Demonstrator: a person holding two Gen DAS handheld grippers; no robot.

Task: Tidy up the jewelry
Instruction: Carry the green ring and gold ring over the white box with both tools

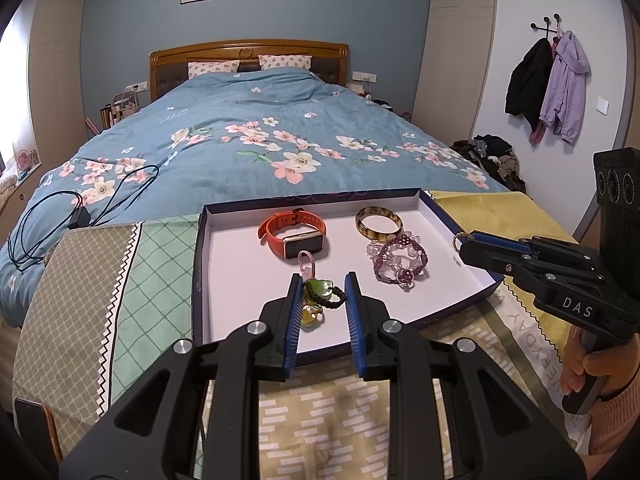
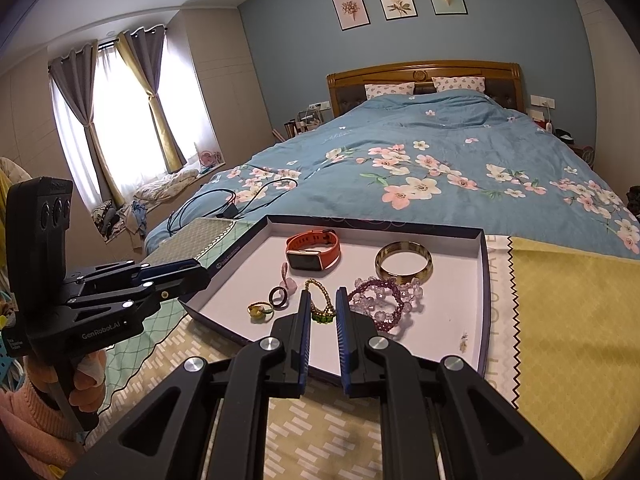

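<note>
**Inspector:** Report the fingers, left first.

**Assistant:** Left gripper (image 1: 323, 280): fingers released, a narrow gap, nothing between them. It hangs just outside the tray's (image 1: 240, 280) left wall. Right gripper (image 2: 323, 293): fingers clenched on a gold chain (image 2: 321, 289), whose loop sticks out past the tips, above the tray's right wall.

**Inspector:** The rest of the jewelry?

**Assistant:** All inside the tray. Watch (image 1: 294, 240) is at the far middle and the bangle (image 2: 404, 277) at the far right. Bead bracelets (image 1: 396, 256) touch the bangle's near side. Yellow ring (image 2: 259, 311) and dark ring (image 2: 278, 296) sit at the near left, just beside each other.

**Inspector:** And the tray?

**Assistant:** On the cloth-covered tabletop (image 1: 100, 280).
</note>
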